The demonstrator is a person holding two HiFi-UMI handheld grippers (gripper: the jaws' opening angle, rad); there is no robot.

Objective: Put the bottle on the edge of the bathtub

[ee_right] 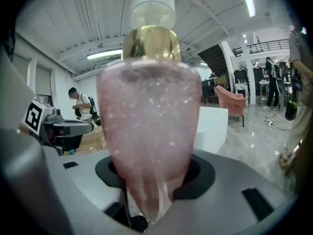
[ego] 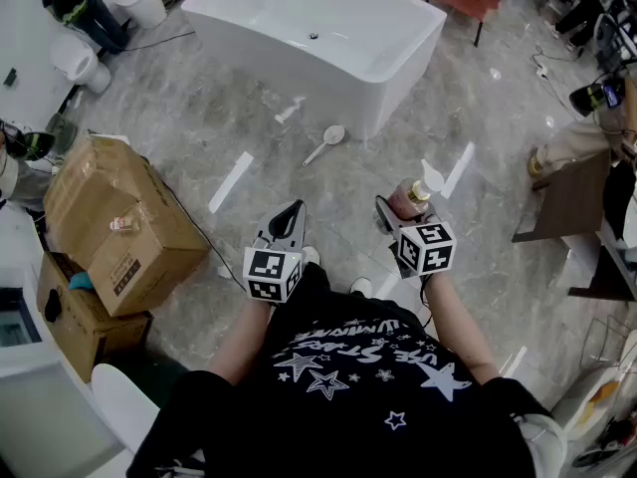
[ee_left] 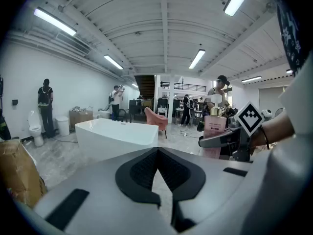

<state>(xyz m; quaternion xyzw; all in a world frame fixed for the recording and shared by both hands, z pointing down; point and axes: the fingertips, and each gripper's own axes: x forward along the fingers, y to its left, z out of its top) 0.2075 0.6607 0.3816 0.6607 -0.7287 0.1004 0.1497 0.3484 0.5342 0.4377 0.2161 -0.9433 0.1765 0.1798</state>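
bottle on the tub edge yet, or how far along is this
Done: the bottle is picked up, gripped upright in the right tongs. In hand: it is held over the floor, well short of the tub. Left: reach the tub, set the bottle on its rim and let go. The left tongs are shut and empty.

Left gripper (ee_left: 157, 155) jaws together, empty — white bathtub (ee_left: 115, 136) ahead.

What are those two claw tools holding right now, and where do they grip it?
The right gripper clamps the pink bottle by its lower body. The left gripper is shut and empty.
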